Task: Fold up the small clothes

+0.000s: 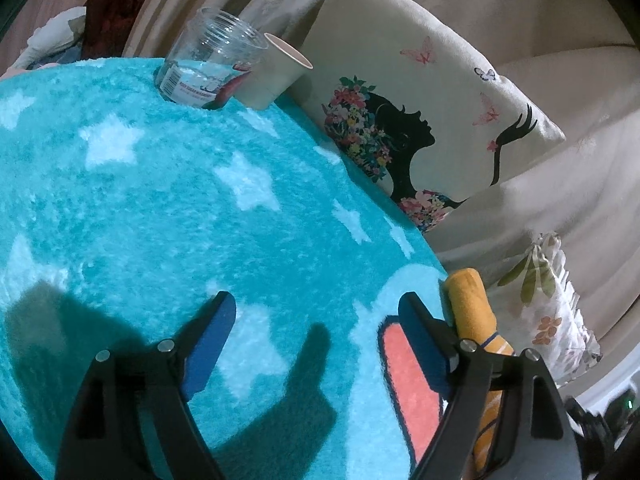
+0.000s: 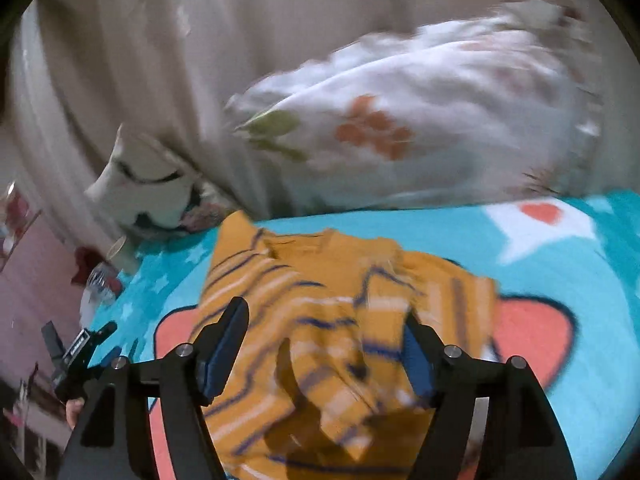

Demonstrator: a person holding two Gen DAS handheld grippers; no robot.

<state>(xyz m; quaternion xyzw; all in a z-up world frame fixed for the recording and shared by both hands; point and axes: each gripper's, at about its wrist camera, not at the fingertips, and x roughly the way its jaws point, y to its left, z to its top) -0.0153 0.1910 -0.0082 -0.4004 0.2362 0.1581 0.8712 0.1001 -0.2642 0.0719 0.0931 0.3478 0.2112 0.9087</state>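
Yellow striped shirt [image 2: 320, 320] lies crumpled on the teal blanket [image 2: 560, 360], spread over an orange-red cartoon patch with a dark outline; dark blue and pale stripes, folds bunched up, image blurred here. Right claw [image 2: 324, 356] sits right over the shirt, fingers [image 2: 224, 352] wide apart with cloth between them; can't tell if the pads touch the fabric, nothing clamped. In the left wrist view only a rolled yellow edge of the shirt [image 1: 472, 312] shows, at the blanket's right edge just beside the left claw's right finger. Left claw [image 1: 316, 344] spread open above the blanket [image 1: 160, 200], nothing between the blue pads [image 1: 208, 348], its shadow on the teal pile with white stars. Far edge of blanket: clear plastic jar [image 1: 208, 60] with a label, paper cup [image 1: 276, 72] touching it on the right. Past those, a cushion [image 1: 420, 112] printed with a black woman's profile, flowers and butterflies, leaning on beige fabric. White flowered pillow [image 2: 400, 120] lies just behind the shirt, blurred; same pillow [image 1: 552, 300] low right in the left view. Dark red cloth [image 1: 112, 4] in the far left corner.
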